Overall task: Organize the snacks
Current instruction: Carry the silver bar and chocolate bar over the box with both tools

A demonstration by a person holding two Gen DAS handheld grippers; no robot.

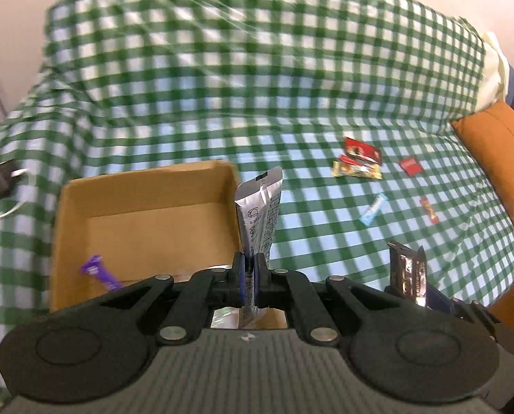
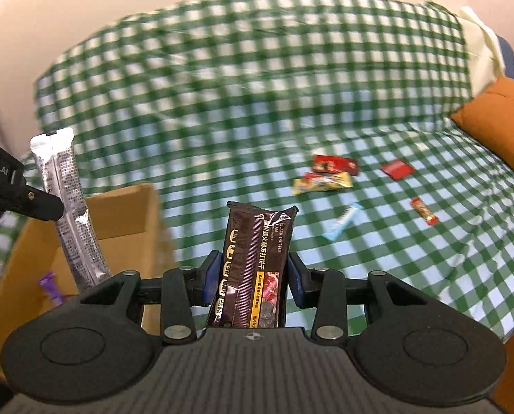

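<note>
My left gripper (image 1: 250,269) is shut on a long silver snack packet (image 1: 258,214), which stands up above the right wall of an open cardboard box (image 1: 146,186). The same silver packet (image 2: 69,207) and the left gripper's finger (image 2: 39,203) show at the left of the right wrist view. A purple wrapped snack (image 1: 98,270) lies in the box. My right gripper (image 2: 253,277) is shut on a dark brown cracker packet (image 2: 257,262), held upright over the checked cloth. That brown packet (image 1: 408,270) also appears low right in the left wrist view.
Several loose snacks lie on the green checked cloth (image 1: 291,103): a red packet (image 2: 334,165), a yellow one (image 2: 322,183), a small red square (image 2: 397,169), a light blue bar (image 2: 343,222), a small red bar (image 2: 424,211). An orange cushion (image 2: 498,120) sits at the right.
</note>
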